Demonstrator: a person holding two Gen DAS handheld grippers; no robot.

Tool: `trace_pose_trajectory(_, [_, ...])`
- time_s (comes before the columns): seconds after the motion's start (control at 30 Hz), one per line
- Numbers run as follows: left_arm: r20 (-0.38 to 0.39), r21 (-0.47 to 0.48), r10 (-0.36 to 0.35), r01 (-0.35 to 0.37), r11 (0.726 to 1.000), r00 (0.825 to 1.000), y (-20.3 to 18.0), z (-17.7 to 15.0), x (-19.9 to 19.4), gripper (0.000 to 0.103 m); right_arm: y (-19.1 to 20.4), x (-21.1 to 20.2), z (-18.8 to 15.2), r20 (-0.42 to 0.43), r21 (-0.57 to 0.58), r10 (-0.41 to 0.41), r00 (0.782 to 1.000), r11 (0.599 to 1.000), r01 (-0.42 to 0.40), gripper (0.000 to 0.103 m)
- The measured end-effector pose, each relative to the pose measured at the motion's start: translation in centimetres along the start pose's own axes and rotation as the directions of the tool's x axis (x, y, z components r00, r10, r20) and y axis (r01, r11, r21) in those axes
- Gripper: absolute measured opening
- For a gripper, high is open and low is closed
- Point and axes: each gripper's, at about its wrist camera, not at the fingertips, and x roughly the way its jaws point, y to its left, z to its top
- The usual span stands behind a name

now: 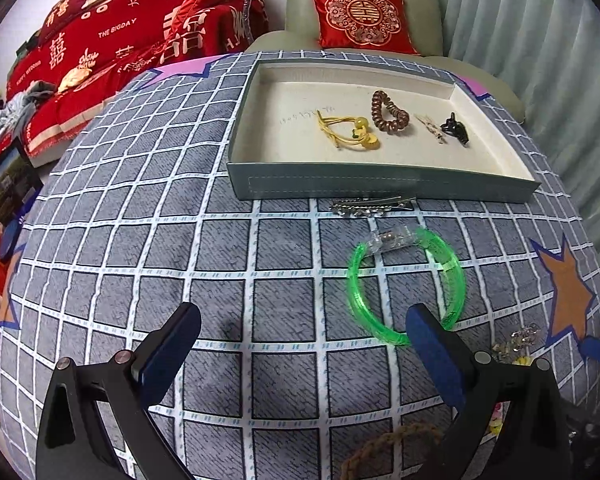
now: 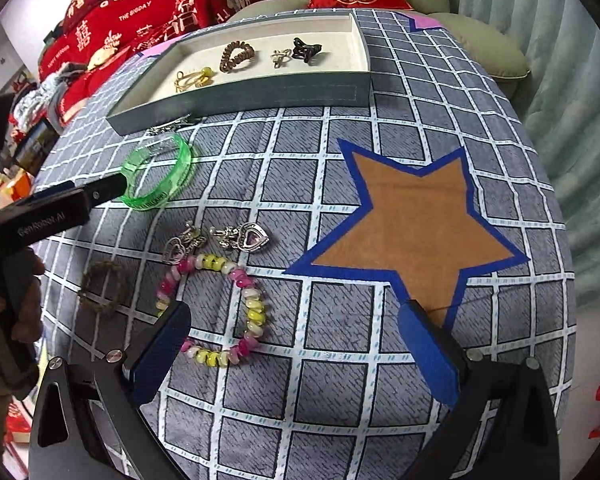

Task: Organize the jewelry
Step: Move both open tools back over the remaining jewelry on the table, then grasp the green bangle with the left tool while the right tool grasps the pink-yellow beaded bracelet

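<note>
**Left gripper poised beside a green bangle, tray beyond**

A table covered in a grey-blue checked cloth point(image 1: 140, 240) holds scattered jewellery. At its far side sits a shallow grey-green tray with a cream lining point(image 1: 380, 188), already holding a yellow bead hair tie point(image 1: 350, 132), a brown spiral hair tie point(image 1: 388, 114), a small pale clip and a black claw clip point(image 1: 456, 128).

The left gripper point(image 1: 304, 324) has its jaws spread wide, holding nothing. The translucent green plastic bangle point(image 1: 406, 284) lies flat on the cloth just ahead and to its right; the right-hand fingertip point(image 1: 424, 324) overlaps the ring's near edge, touching or nearly so. The bangle is off-centre to the jaws, so the left gripper would likely need to shift right to straddle the rim. A silver hair clip point(image 1: 372, 206) lies between bangle and tray.

The right gripper point(image 2: 296, 316) is also released and empty, hovering over a pink-and-yellow beaded bracelet point(image 2: 216, 308), with silver heart-shaped charms point(image 2: 220, 238) beyond. The left gripper is nearer the bangle.
</note>
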Motion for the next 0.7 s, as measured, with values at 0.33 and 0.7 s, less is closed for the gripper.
trace_pose_trajectory(0.33, [0.001, 0.039, 0.003, -0.003, 0.999, 1.0, -1.3, 0.7, 0.6, 0.096, 2.0, 0.5, -0.4, 0.011, -0.092, -0.076, 0.997, 0.993, 0.077, 0.081])
trace_pose_trajectory(0.7, [-0.036, 0.084, -0.001, 0.004, 0.996, 0.999, -2.5, 0.4, 1.5, 0.085, 3.1, 0.5, -0.7, 0.021, -0.151, -0.074, 0.997, 0.986, 0.076, 0.075])
